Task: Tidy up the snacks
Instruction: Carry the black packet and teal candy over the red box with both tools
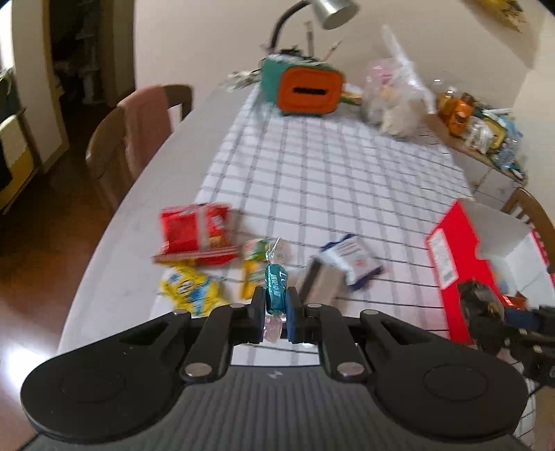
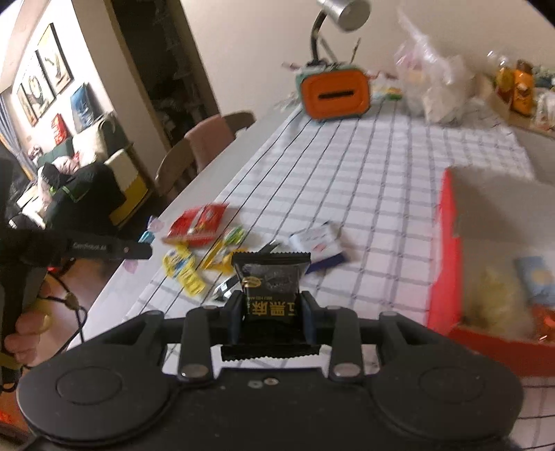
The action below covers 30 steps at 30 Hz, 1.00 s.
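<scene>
My left gripper point(image 1: 276, 305) is shut on a teal wrapped candy point(image 1: 275, 286), held above the checked tablecloth point(image 1: 329, 180). My right gripper point(image 2: 271, 312) is shut on a black snack packet point(image 2: 272, 281) with gold print, also lifted off the table. Loose snacks lie below: a red packet point(image 1: 196, 232), a yellow packet point(image 1: 189, 288), a green-yellow packet point(image 1: 255, 263) and a white-blue packet point(image 1: 353, 260). An open red box point(image 2: 447, 249) stands to the right with snacks inside. The right gripper with its dark packet shows at the right edge of the left wrist view point(image 1: 485, 308).
An orange and teal container point(image 1: 307, 92) stands at the far end under a metal desk lamp point(image 1: 331, 10). Clear plastic bags point(image 1: 395, 93) and jars sit at the back right. Chairs point(image 1: 138, 135) line the table's left side. A hand point(image 2: 24, 333) holds the left gripper's handle.
</scene>
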### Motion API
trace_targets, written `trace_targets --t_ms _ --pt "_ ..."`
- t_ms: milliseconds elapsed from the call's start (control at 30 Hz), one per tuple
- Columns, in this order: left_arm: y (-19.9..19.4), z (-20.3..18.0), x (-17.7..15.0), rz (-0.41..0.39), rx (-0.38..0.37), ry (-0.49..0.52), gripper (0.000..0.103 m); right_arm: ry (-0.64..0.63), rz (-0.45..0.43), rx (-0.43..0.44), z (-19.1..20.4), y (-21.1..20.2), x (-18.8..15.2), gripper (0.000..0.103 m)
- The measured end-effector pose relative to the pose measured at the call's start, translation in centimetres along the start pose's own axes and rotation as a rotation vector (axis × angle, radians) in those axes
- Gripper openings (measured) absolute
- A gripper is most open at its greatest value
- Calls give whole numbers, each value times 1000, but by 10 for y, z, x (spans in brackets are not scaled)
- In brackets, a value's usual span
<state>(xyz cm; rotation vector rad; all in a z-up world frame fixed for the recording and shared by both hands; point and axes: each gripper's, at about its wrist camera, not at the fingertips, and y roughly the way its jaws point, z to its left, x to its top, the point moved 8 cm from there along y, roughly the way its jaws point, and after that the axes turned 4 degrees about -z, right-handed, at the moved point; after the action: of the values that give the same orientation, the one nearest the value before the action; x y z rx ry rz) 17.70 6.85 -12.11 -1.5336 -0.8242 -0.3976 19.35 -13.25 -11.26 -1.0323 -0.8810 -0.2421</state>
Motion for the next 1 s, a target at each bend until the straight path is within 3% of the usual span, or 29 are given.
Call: trace_targets --t_ms 400,1000 --pt "-14 -118 17 -52 -91 112 12 23 -90 -86 -83 -51 18 33" --pt "26 -278 -3 31 -176 279 12 51 -85 -255 -221 -105 3 33"
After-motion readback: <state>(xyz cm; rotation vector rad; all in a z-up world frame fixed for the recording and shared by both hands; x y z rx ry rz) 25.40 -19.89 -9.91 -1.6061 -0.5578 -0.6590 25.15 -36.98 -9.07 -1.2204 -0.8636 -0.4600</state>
